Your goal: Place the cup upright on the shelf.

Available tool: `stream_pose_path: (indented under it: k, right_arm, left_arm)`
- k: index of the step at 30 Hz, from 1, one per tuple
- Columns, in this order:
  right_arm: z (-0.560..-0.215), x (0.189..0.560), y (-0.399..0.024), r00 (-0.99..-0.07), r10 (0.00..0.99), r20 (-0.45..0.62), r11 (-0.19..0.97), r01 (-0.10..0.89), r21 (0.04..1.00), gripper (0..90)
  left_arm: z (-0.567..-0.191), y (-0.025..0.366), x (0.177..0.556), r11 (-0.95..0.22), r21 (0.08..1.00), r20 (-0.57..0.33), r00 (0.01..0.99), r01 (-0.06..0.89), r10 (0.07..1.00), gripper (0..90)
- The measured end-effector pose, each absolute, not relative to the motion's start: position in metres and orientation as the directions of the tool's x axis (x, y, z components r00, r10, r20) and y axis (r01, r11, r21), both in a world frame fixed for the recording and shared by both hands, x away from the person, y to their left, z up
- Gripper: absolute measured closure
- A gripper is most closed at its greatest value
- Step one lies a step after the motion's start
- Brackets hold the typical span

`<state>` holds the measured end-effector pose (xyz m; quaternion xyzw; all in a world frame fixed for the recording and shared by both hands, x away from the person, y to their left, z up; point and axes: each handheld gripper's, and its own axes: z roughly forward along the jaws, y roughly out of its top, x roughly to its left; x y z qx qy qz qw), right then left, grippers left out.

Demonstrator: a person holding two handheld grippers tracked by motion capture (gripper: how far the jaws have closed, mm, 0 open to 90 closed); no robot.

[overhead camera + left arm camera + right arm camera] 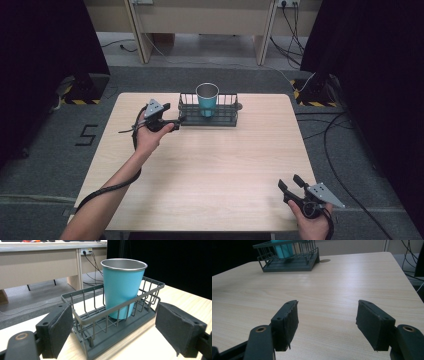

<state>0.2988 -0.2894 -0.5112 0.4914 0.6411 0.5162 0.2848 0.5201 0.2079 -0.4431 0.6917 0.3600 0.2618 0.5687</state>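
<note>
high view: rack [227,117] beside left tool [179,119]

Black two-jaw left tool [176,121] and right tool [290,183], grey triangular plates, trailing black cables.

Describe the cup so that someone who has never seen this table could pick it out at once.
At the far edge of the wooden table sits a dark wire basket. The cup stands upright inside it, near the middle. It is the one bright turquoise thing, with a bare metal rim.
</note>
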Motion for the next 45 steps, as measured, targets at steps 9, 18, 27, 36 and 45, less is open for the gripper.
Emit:
stream_pose_path:
  k: [9,18,27,36,45]
  right_arm:
    - [-0.511,0.299,-0.289,-0.354,0.924,0.143,-0.017,0.337,0.941,34.4]
    - [-0.511,0.298,-0.289,-0.353,0.924,0.150,-0.022,0.341,0.940,34.4]
    - [-0.511,0.298,-0.288,-0.354,0.924,0.142,-0.014,0.342,0.940,34.4]
    - [-0.511,0.299,-0.288,-0.349,0.927,0.140,-0.012,0.345,0.938,33.7]
    - [-0.511,0.299,-0.289,-0.354,0.925,0.139,-0.008,0.345,0.938,31.6]
  left_arm:
    - [-0.445,0.219,0.505,-0.095,0.978,-0.037,0.602,0.186,0.798,14.3]
    - [-0.452,0.238,0.482,-0.103,0.977,-0.030,0.596,0.188,0.802,14.4]
    - [-0.466,0.266,0.451,-0.108,0.974,-0.027,0.576,0.199,0.817,14.4]
    - [-0.484,0.293,0.418,-0.124,0.968,-0.019,0.556,0.218,0.831,14.5]
    - [-0.499,0.301,0.396,-0.047,0.969,-0.091,0.528,0.243,0.844,14.5]
